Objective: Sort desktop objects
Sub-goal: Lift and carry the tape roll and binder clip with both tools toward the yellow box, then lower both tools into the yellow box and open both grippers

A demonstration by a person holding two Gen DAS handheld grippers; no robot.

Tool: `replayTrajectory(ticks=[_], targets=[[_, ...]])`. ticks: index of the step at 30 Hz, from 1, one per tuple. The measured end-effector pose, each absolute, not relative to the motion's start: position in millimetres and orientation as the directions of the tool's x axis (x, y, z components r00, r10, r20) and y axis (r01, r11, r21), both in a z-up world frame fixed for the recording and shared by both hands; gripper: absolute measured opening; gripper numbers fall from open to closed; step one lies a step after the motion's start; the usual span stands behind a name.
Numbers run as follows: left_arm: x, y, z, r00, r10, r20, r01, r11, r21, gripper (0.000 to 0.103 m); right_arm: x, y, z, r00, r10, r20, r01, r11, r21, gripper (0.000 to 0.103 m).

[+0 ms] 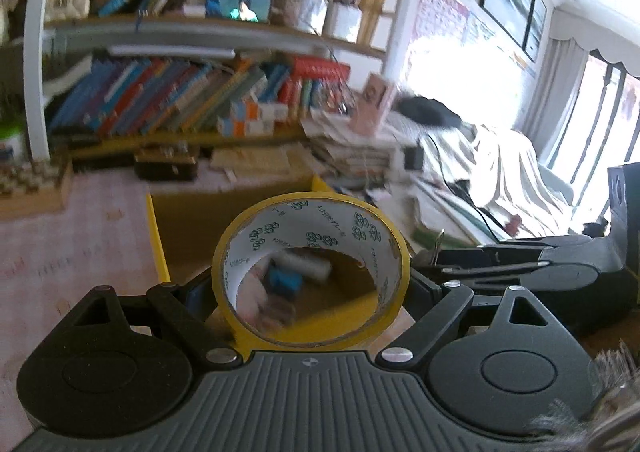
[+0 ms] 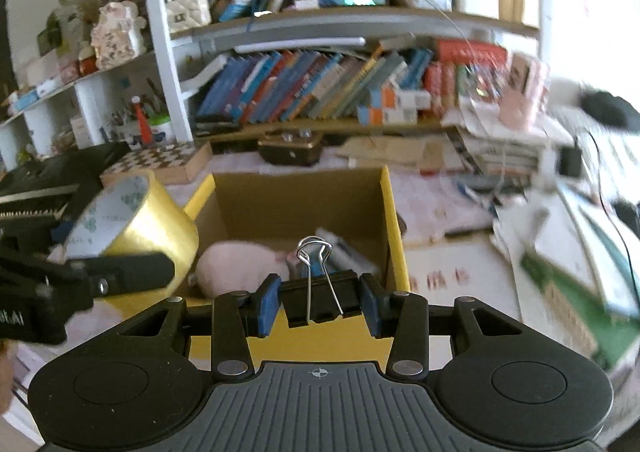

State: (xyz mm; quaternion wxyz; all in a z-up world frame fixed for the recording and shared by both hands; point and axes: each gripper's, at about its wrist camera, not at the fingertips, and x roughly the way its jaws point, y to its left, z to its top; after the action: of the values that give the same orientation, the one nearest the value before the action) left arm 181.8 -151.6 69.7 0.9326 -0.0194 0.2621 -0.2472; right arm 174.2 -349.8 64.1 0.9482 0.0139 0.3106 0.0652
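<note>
Left tongs (image 1: 310, 284) gripped the yellow tape roll (image 1: 310, 272), right tongs (image 2: 320, 304) clamped the black binder clip (image 2: 320, 300), both above the yellow cardboard box (image 2: 394, 236); releasing inside looked next.

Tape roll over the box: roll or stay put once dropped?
Tape roll in the left tool is round and wide, so likely rolls if it lands on edge. The box walls should contain it. Probably stiff, light.

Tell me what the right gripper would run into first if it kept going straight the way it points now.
Most likely the open yellow cardboard box. The right gripper, shut on a black binder clip, aims down into it, toward the pink soft item and small things on its floor. Depth is uncertain.
</note>
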Motion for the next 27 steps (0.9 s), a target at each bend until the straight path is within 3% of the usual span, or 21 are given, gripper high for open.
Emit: replayTrajectory(ticks=[8, 27], targets=[[243.7, -158.0, 73.7, 0.775, -0.392, -0.495, 0.385, 0.915, -0.122, 0.089, 229.5, -347.3, 55.4, 0.769, 0.167, -0.617, -0.229, 0.973, -0.022, 0.042], [363.4, -206.9, 5.3, 0.634, -0.264, -0.727, 0.416, 0.909, 0.033, 0.089, 317.7, -319.8, -11.8, 0.497, 0.181, -0.849, -0.467, 0.88, -0.085, 0.042]])
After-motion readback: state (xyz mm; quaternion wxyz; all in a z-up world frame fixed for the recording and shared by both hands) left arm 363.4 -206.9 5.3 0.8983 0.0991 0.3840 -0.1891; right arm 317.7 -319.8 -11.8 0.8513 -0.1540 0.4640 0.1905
